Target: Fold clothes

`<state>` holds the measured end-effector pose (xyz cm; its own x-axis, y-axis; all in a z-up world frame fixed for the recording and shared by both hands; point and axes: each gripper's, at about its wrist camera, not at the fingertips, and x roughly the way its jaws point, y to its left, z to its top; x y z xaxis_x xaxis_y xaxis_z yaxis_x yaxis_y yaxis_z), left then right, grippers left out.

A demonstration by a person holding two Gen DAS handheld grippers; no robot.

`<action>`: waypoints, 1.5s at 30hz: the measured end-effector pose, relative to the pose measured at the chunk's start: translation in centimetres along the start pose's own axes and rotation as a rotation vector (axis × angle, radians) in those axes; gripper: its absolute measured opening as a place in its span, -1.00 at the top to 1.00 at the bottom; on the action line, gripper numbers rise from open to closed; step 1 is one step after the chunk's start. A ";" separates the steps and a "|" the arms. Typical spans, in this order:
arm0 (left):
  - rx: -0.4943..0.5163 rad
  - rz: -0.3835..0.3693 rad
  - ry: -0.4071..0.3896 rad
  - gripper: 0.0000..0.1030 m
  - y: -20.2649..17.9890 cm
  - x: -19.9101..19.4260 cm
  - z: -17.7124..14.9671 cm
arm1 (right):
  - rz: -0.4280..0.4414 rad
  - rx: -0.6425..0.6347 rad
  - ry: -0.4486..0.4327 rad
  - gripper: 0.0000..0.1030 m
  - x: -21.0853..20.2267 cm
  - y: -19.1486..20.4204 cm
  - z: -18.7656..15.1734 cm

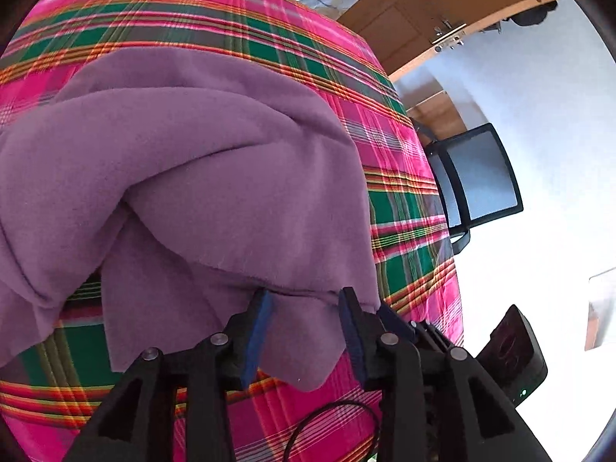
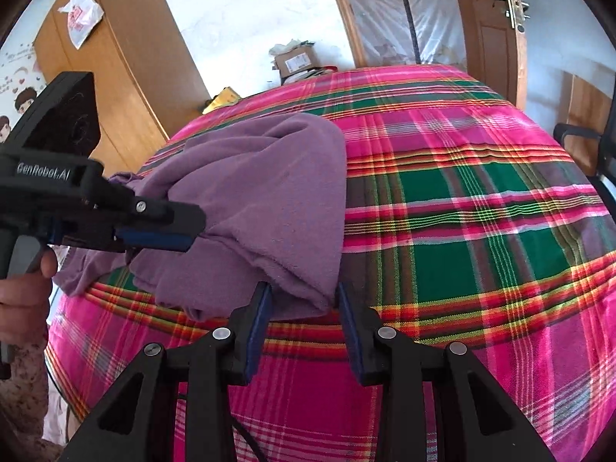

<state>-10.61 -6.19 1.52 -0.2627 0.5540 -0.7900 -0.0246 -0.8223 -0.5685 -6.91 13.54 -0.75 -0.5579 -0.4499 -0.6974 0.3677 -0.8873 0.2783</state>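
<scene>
A purple fleece garment (image 1: 192, 177) lies bunched in loose folds on the pink-and-green plaid cloth (image 1: 238, 27) over the table. My left gripper (image 1: 306, 304) is open at the garment's near hem, and a flap of purple fabric hangs down between its blue pads. In the right wrist view the left gripper (image 2: 192, 227) comes in from the left, its tips against the garment (image 2: 261, 192). My right gripper (image 2: 304, 308) is open, its fingers either side of the garment's near right corner. The right gripper (image 1: 392, 315) sits just right of the left one.
A person's hand (image 2: 23, 288) holds the left gripper's handle. A black mesh chair (image 1: 477, 181) stands off the table's right side. A wooden door (image 2: 496, 38) and a cardboard box (image 2: 296, 59) are behind the table. A black cable (image 1: 331, 423) loops below the left gripper.
</scene>
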 end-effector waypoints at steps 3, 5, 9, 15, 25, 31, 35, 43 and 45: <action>-0.030 -0.010 -0.003 0.23 0.2 0.1 0.3 | -0.004 0.003 -0.001 0.48 -0.1 0.0 0.0; -0.063 -0.017 -0.006 0.22 0.3 0.3 0.5 | -0.007 0.006 0.006 0.53 0.0 0.0 0.0; -0.097 -0.024 -0.019 0.17 0.1 0.7 0.8 | -0.001 0.008 0.023 0.53 0.4 -0.2 0.5; -0.132 -0.059 -0.026 0.17 0.7 0.6 0.9 | -0.022 0.008 -0.047 0.74 0.0 0.2 1.7; -0.077 -0.082 -0.166 0.17 0.1 -2.0 0.6 | 0.084 0.012 -0.211 0.79 -2.1 1.5 5.3; 0.176 0.080 -0.334 0.17 -1.8 -4.7 -0.6 | 0.131 0.021 -0.210 0.79 -2.0 2.1 7.1; 0.308 0.123 -0.359 0.17 -3.3 -4.5 -0.9 | 0.142 -0.001 -0.206 0.79 -2.0 2.9 7.4; 0.439 0.149 -0.367 0.17 -4.6 -4.0 -1.3 | 0.145 -0.025 -0.215 0.79 -2.9 3.4 8.1; 0.415 0.169 -0.366 0.17 -4.5 -4.0 -0.6 | 0.150 -0.047 -0.226 0.79 -3.4 3.7 8.2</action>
<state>-8.85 -4.61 7.06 -0.6103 0.3901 -0.6895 -0.3100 -0.9185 -0.2454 -9.78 10.92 8.11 -0.6445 -0.5922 -0.4837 0.4902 -0.8055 0.3330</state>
